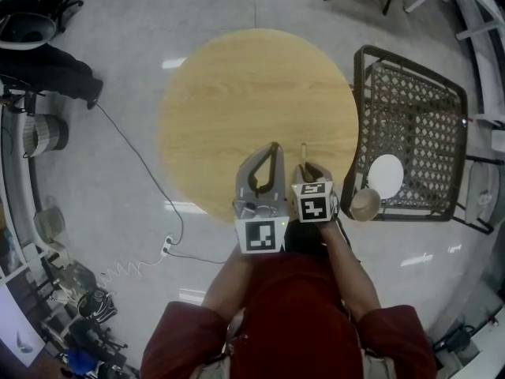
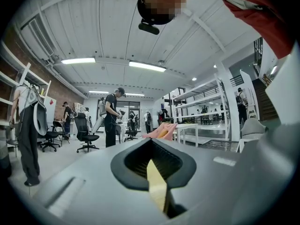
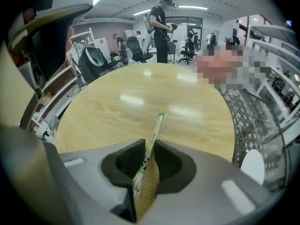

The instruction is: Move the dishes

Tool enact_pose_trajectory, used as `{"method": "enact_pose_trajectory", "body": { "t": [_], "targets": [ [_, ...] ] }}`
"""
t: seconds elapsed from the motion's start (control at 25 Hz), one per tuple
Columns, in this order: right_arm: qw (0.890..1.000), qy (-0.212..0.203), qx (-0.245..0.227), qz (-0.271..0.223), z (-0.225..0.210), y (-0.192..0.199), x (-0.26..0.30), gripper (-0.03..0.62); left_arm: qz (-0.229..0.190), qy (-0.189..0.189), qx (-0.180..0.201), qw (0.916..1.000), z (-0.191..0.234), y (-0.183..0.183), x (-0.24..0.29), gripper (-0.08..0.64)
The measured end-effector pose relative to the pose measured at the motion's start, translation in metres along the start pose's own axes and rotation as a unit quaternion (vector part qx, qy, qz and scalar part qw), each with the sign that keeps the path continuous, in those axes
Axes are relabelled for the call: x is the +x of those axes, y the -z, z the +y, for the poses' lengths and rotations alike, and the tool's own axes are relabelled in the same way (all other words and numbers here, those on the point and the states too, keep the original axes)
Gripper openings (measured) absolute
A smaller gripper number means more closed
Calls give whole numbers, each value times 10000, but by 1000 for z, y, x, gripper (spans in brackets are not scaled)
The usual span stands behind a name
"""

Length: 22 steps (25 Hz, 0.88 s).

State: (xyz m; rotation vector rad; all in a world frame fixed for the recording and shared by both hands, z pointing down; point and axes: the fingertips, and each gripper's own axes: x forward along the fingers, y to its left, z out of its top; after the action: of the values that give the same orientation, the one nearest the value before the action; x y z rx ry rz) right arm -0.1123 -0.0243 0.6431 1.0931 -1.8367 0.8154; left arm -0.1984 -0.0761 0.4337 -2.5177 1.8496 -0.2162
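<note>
1. Wood stick [image 3: 158, 123] is pinched by the fingers of the right gripper [image 3: 146, 147], mid frame.
2. Fingers of the left gripper [image 2: 151, 143] are clenched together.
3. White plate [image 1: 386, 175] and cup [image 1: 364, 204] sit on the mesh chair [image 1: 418, 109], right.

The round tabletop [image 1: 237, 101] is wide open wood, with room to pass anywhere over it. Just beside its right edge stands a dark wire rack [image 1: 410, 125], with 1 white plate [image 1: 386, 175] and 1 cup [image 1: 364, 204].
</note>
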Motion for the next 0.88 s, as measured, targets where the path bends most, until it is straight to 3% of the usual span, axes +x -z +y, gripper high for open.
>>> {"method": "enact_pose_trajectory", "body": {
  "t": [0.16,0.88],
  "targets": [
    [9998,-5,-158,116,8,-5,0,25,27,58,72,10000,1,-1,-1,8],
    [9980,72,531,-329,-16,-9,-20,21,-88,403,103,9991,-23,-11,5,8]
  ]
}}
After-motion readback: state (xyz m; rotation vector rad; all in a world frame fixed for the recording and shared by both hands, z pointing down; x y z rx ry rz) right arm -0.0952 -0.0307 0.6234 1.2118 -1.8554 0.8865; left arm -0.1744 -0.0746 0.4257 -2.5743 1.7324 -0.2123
